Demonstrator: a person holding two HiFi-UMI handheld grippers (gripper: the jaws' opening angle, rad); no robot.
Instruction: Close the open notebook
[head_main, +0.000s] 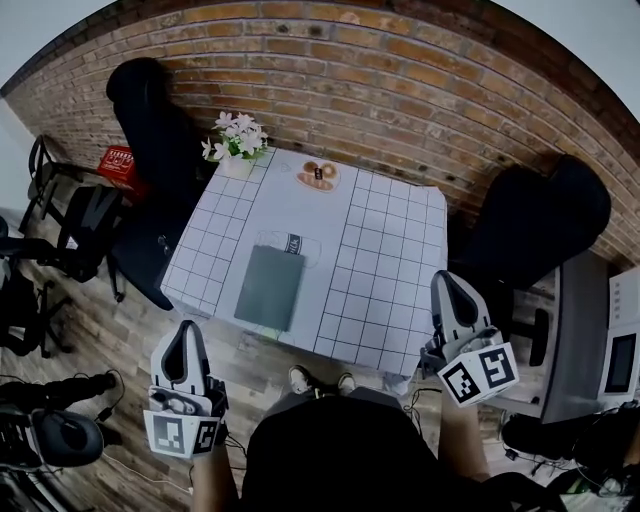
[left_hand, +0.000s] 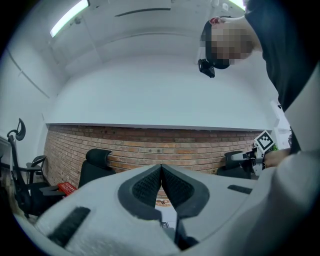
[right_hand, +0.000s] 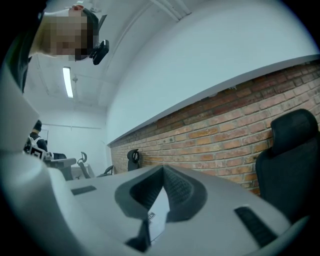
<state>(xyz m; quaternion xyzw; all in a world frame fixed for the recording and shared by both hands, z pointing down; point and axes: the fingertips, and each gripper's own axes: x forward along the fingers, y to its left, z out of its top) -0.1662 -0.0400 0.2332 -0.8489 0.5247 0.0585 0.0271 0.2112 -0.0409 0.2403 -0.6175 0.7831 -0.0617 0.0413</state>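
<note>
Notebook isn't in my fingers: left gripper and right gripper are both pinched closed on nothing, short of the table's near edge. It lies flat just inside that edge, left of centre. Shut tips could shove it off the edge instead of catching a cover. One notebook, one plate, one flower pot.

Quick count: one table with a grid cloth. On it there's one grey notebook, one pot of white flowers at the far left corner, and one plate of snacks on the far side. Two big black chairs: a left chair and a right chair. One red crate far left. Two grippers near: left gripper, right gripper.
</note>
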